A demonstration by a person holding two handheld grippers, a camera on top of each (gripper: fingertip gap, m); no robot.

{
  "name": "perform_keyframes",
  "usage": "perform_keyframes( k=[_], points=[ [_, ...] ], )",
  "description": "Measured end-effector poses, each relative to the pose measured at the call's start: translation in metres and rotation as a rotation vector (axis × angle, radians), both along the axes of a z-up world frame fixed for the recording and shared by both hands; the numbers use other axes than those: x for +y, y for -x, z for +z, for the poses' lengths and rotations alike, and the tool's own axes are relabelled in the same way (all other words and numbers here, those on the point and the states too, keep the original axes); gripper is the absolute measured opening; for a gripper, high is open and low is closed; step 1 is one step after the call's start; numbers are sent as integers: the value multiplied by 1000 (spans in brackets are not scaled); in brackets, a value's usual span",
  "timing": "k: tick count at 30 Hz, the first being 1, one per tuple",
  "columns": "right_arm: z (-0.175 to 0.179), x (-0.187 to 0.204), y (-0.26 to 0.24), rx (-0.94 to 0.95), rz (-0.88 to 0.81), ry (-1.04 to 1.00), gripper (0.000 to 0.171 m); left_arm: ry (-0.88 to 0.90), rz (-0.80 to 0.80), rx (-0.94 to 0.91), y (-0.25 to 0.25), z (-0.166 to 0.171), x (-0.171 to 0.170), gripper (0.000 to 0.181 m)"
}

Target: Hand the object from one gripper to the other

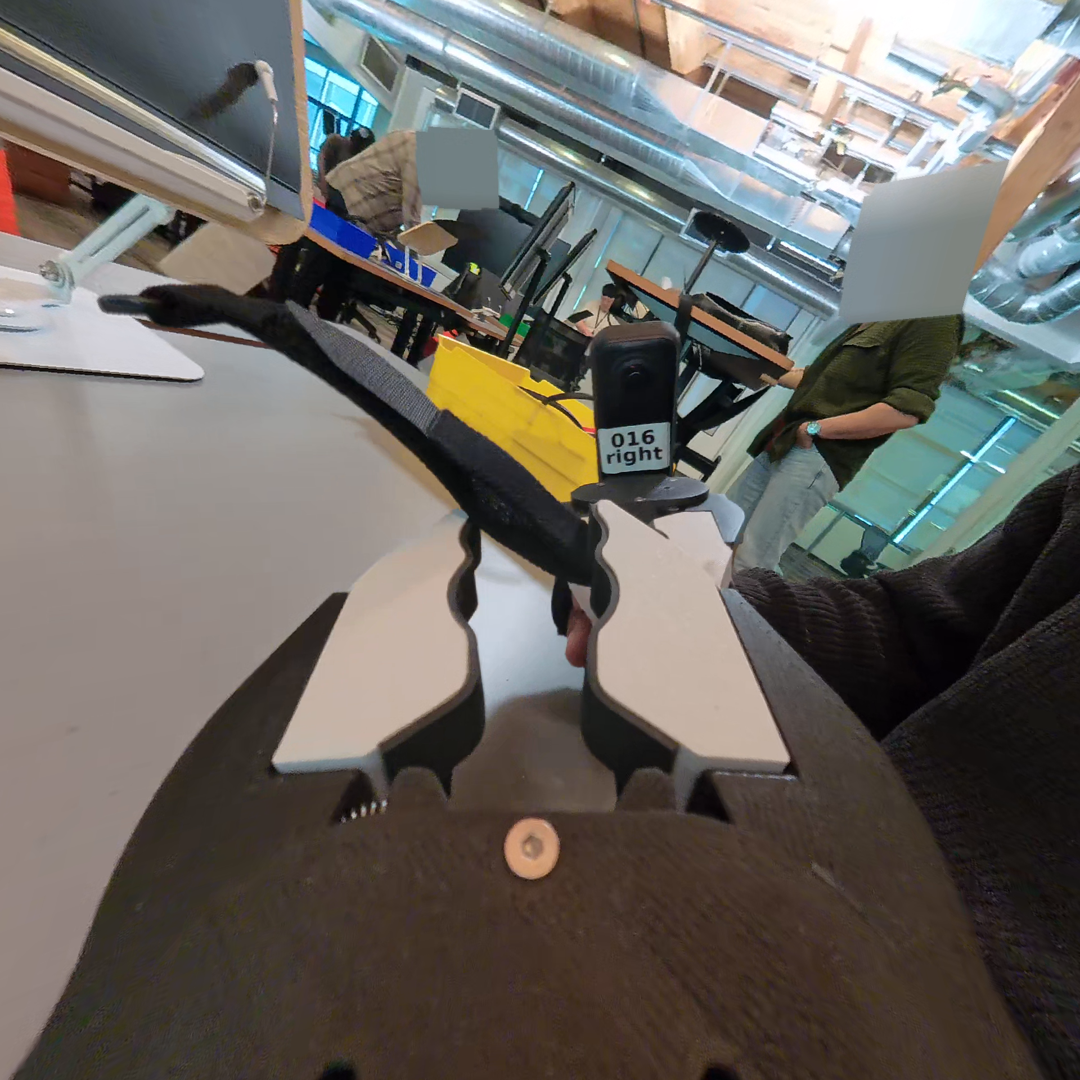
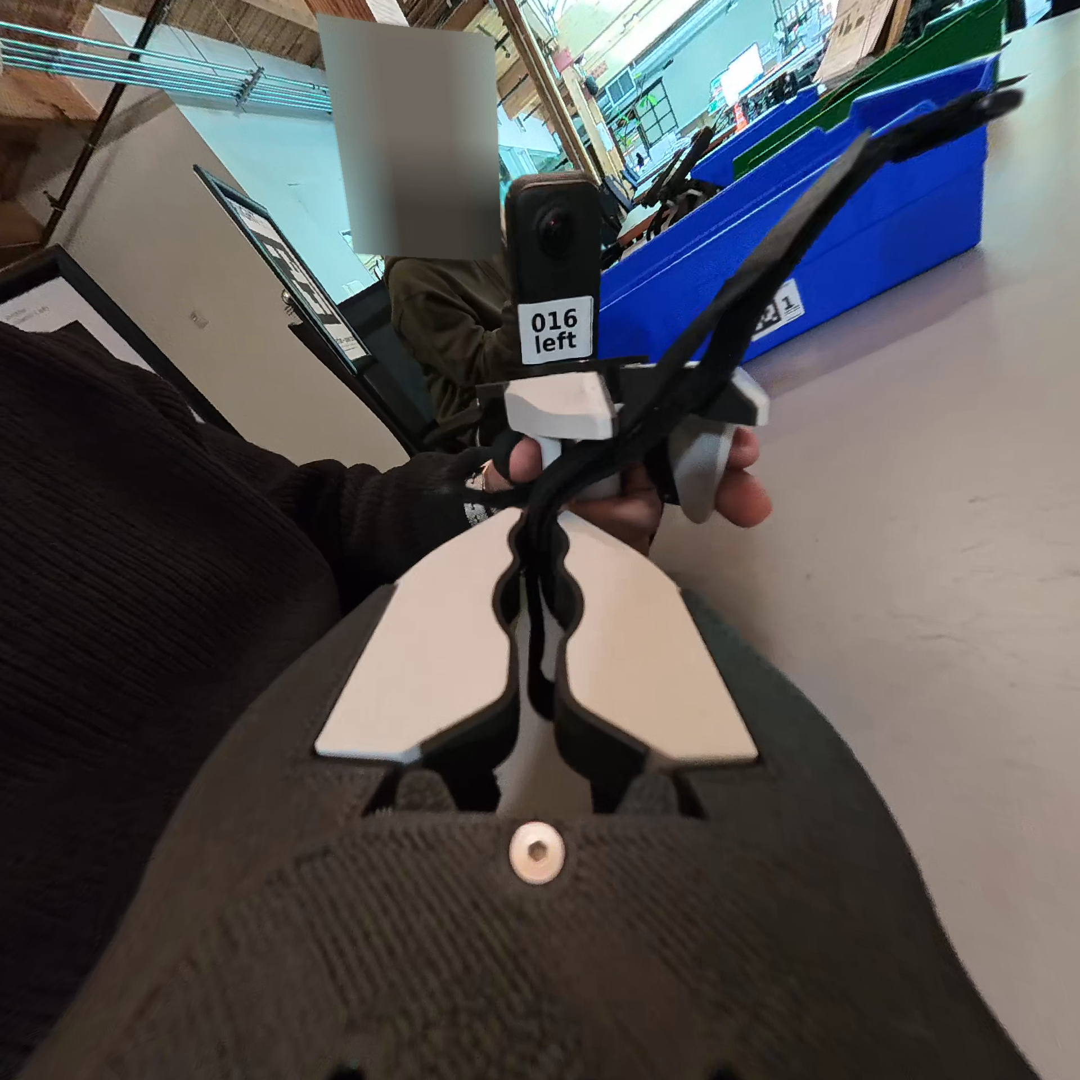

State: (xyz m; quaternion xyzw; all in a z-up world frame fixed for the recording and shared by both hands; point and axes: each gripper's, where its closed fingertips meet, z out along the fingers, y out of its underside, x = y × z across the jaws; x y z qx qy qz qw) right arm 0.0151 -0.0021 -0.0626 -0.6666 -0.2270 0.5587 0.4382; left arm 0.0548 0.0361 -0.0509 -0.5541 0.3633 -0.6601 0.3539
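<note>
A long black strap [image 1: 374, 380] hangs in the air over the grey table [image 1: 146, 555]. My right gripper [image 2: 540, 532] is shut on one end of the strap [image 2: 777, 245], which rises from it to the upper right. My left gripper [image 1: 535, 526] is open, facing the right one, and the strap passes across the gap between its fingertips. In the right wrist view the left gripper [image 2: 654, 409] shows with its white fingers [image 2: 561, 409] spread either side of the strap. The right gripper's camera [image 1: 634, 380] stands just beyond my left fingertips.
A yellow bin [image 1: 502, 403] stands past the table's far edge, and a white stand base [image 1: 87, 345] lies at the left. A blue bin [image 2: 818, 234] stands on the table to the right. A person in a green shirt [image 1: 865, 397] stands nearby. My hands' fingertips stand some 5 centimetres from each other.
</note>
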Motion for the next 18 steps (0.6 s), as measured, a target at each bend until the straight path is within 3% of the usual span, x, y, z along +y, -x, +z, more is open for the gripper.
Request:
perform_keyframes(
  k=[8, 14, 18],
  points=[
    [6, 8, -4, 18, -34, -30, 6, 5, 68, 12, 8, -3, 12, 38],
    [33, 22, -29, 271, -100, 7, 6, 79, 123, 27, 18, -8, 30, 55],
    [36, 28, -37, 336, -114, 37, 6, 86, 147, 39, 21, -10, 34, 60]
  ],
)
